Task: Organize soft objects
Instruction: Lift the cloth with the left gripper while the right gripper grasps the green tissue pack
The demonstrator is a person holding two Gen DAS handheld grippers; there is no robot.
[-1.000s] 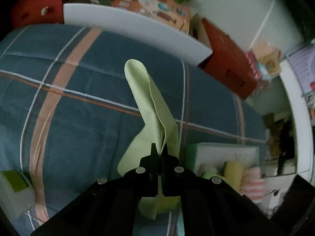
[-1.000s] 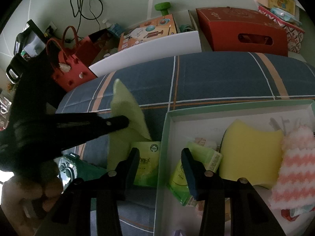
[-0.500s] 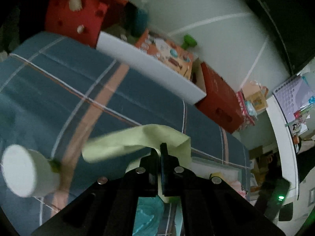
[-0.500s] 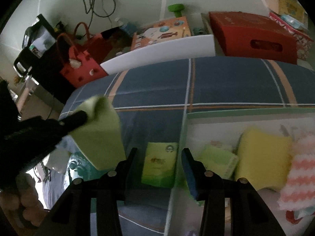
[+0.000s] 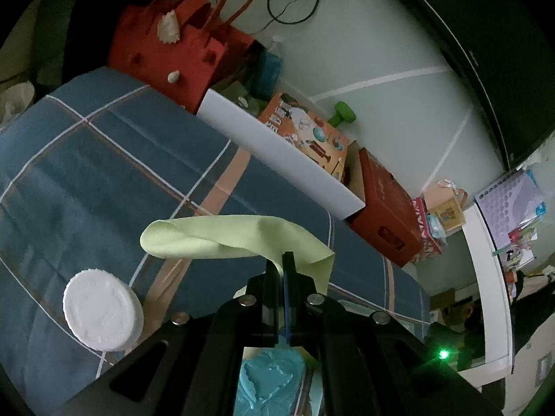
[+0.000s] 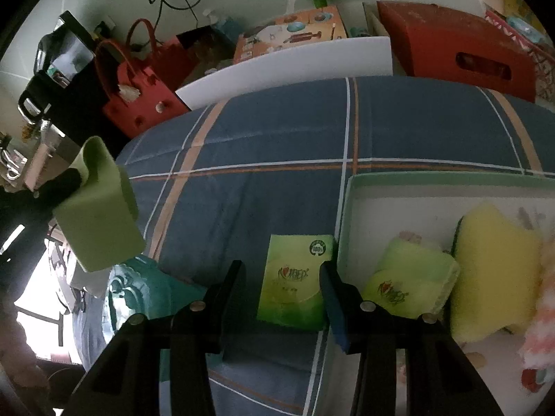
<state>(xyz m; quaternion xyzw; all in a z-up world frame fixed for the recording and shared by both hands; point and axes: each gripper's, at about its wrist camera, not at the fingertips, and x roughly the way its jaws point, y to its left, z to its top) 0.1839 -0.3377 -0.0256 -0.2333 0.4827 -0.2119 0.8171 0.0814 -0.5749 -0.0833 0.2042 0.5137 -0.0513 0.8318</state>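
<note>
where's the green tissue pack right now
In the right wrist view, the green tissue pack lies on the plaid blanket between the open right tongs, just left of the tray's rim.

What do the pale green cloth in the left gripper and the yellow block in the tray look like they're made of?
Pale green cloth: thin, smooth, matte fabric, likely microfibre; it folds and droops limply from the shut left gripper. Yellow block: looks like foam sponge, with a thick body, matte face, rounded wavy outline and a darker layer along one edge, possibly a scouring pad. It lies in the tray.
</note>
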